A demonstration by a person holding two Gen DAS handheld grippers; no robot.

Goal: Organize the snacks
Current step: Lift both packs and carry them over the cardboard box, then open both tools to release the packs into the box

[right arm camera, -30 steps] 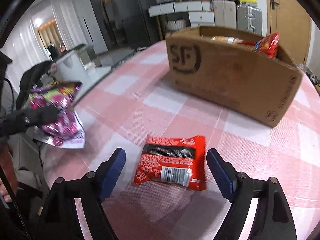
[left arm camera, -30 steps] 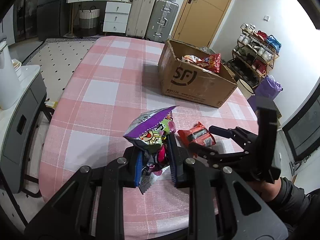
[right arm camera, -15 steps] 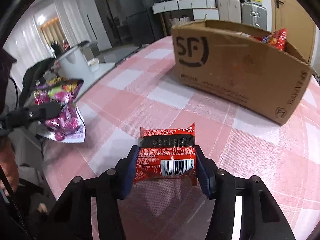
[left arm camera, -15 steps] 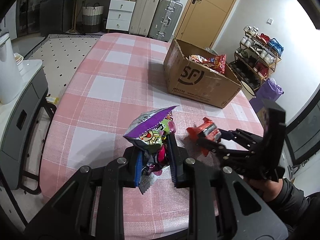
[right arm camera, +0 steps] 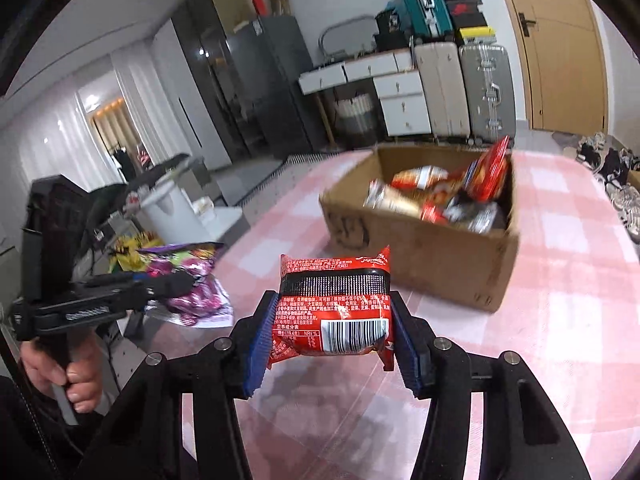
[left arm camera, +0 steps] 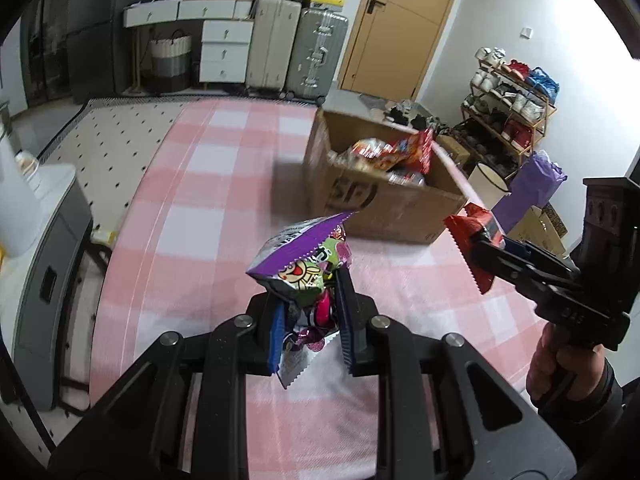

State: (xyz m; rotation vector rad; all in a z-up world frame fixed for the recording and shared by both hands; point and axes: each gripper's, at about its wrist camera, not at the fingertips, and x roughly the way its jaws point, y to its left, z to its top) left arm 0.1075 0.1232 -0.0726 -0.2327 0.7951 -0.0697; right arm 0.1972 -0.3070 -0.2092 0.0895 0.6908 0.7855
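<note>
My left gripper (left arm camera: 308,292) is shut on a purple and green snack bag (left arm camera: 298,256) and holds it above the pink checked table (left arm camera: 192,208). My right gripper (right arm camera: 333,304) is shut on a red snack packet (right arm camera: 334,300), barcode toward the camera, clear of the tabletop. In the left wrist view the right gripper (left arm camera: 480,240) and its red packet (left arm camera: 468,236) hang at the right. A brown cardboard box (right arm camera: 440,276) with several snack packets inside stands beyond both grippers. The right wrist view shows the purple bag (right arm camera: 192,276) low at the left.
The box (left arm camera: 400,208) sits toward the table's far right side. A grey cabinet (left arm camera: 52,264) stands beside the table's left edge. Suitcases (left arm camera: 316,52) and white drawers (left arm camera: 224,52) line the far wall, and a shoe rack (left arm camera: 508,108) stands at the right.
The right gripper closed on the red packet and lifted it off the table. The left gripper rose slightly with the purple bag. More of the box's inside shows now.
</note>
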